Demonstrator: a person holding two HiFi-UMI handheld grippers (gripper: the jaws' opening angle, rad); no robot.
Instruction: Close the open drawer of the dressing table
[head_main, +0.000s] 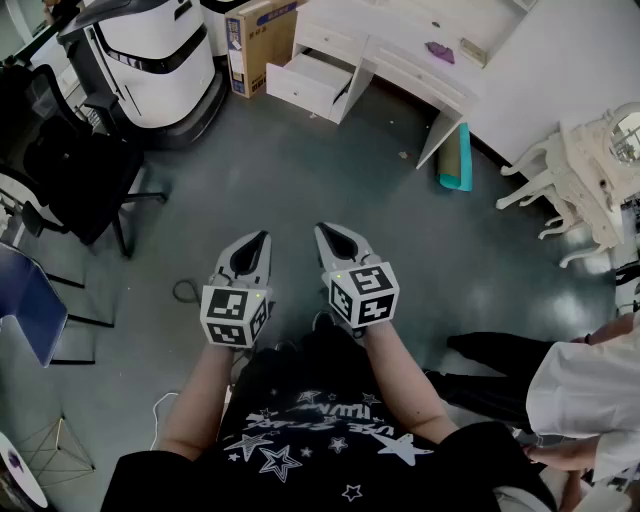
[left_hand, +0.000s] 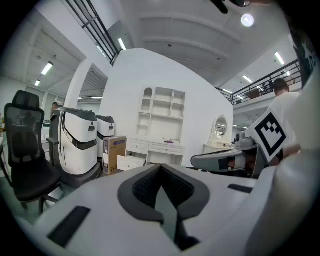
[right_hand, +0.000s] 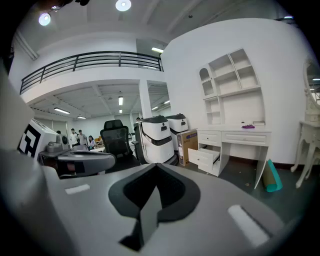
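Observation:
The white dressing table (head_main: 400, 50) stands far ahead against the wall, with its lower left drawer (head_main: 310, 85) pulled out. The same drawer (right_hand: 206, 157) shows open in the right gripper view and small and distant as the drawer (left_hand: 131, 161) in the left gripper view. My left gripper (head_main: 265, 237) and right gripper (head_main: 322, 229) are held side by side in front of me, over the grey floor and well short of the table. Both are shut with nothing between the jaws. The left gripper (left_hand: 161, 167) and the right gripper (right_hand: 156, 167) point towards the table.
A cardboard box (head_main: 255, 45) and two white machines (head_main: 160, 60) stand left of the drawer. Black office chairs (head_main: 70, 170) and a blue chair (head_main: 25, 300) line the left side. A teal roll (head_main: 457, 160) leans by the table leg, an ornate white table (head_main: 590, 170) and a person (head_main: 590, 390) are at right.

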